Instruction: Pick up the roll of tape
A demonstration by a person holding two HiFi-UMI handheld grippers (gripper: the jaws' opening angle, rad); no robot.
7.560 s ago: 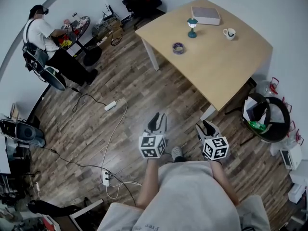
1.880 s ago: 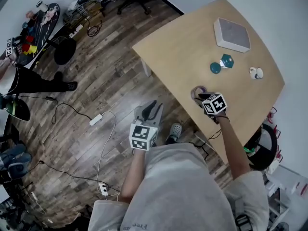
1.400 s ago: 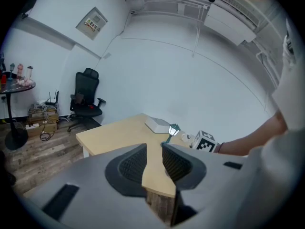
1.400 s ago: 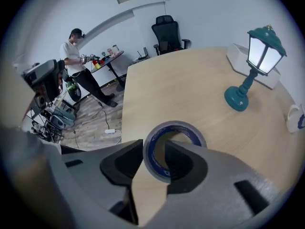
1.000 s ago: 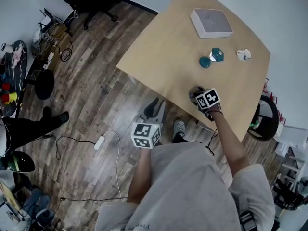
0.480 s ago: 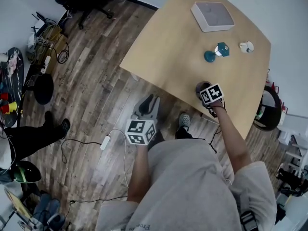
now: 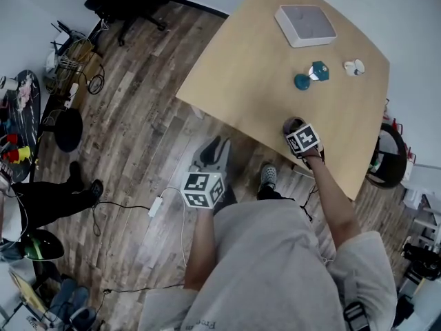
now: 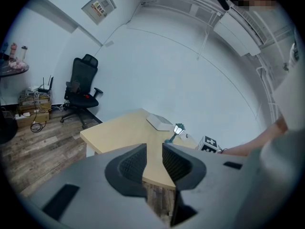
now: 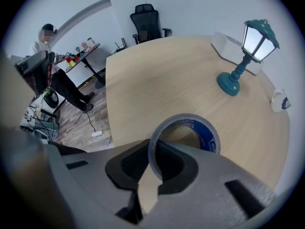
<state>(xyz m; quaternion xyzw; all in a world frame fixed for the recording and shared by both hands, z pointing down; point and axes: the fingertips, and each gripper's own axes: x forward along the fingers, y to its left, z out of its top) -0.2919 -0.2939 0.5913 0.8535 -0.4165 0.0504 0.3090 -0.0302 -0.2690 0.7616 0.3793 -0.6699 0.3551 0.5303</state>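
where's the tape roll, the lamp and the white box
tape roll (image 9: 182, 116), right gripper view, far side of its grey rim
lamp (image 9: 259, 39), right gripper view, its white shade
white box (image 7: 306, 25), head view, its top face

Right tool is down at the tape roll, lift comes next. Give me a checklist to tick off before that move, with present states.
1. Wall of the roll of tape sits between the pads of the right tool, one pad inside the ring and one outside: ok.
2. Jaws, which have just been closing, now pinch that wall: ok.
3. Grip firm enough to lift: cannot tell.
4. The lamp stands apart from the roll, out of the way of a lift: ok.
5. The left tool is empty, jaws slightly apart, away from the roll: ok.
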